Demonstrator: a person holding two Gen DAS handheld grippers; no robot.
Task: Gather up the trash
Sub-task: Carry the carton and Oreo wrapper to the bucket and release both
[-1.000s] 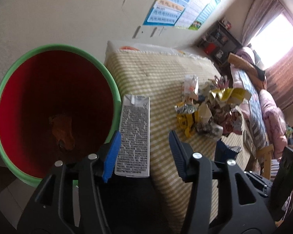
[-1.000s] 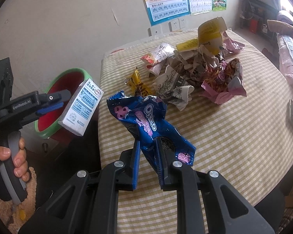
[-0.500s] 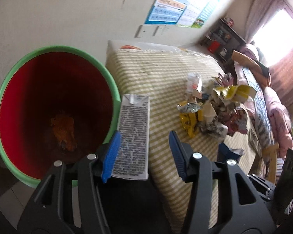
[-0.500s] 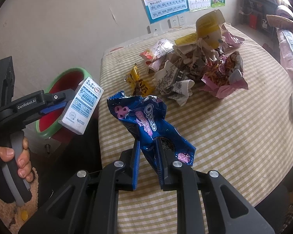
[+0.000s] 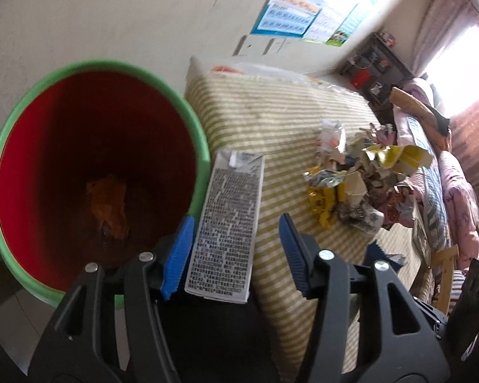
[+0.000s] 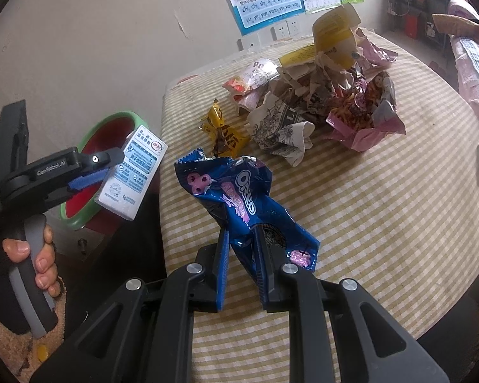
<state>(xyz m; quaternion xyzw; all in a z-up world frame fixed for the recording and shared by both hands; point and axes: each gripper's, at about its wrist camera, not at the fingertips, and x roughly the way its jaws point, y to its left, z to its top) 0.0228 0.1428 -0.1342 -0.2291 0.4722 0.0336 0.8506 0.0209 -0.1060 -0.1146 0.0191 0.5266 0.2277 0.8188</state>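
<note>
One carton sits between the apart left claw fingers; right claw is clamped on one wrapper.

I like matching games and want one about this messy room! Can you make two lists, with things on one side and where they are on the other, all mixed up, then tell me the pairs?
Things:
1. blue cookie wrapper
2. white carton
3. trash bin
4. yellow candy wrapper

Places:
A. on the floor beside the table
B. lying on the striped tablecloth
C. between the fingers of the left hand-held gripper
D. pinched in the right hand-held gripper

Pairs: 1-D, 2-C, 3-A, 4-B
</note>
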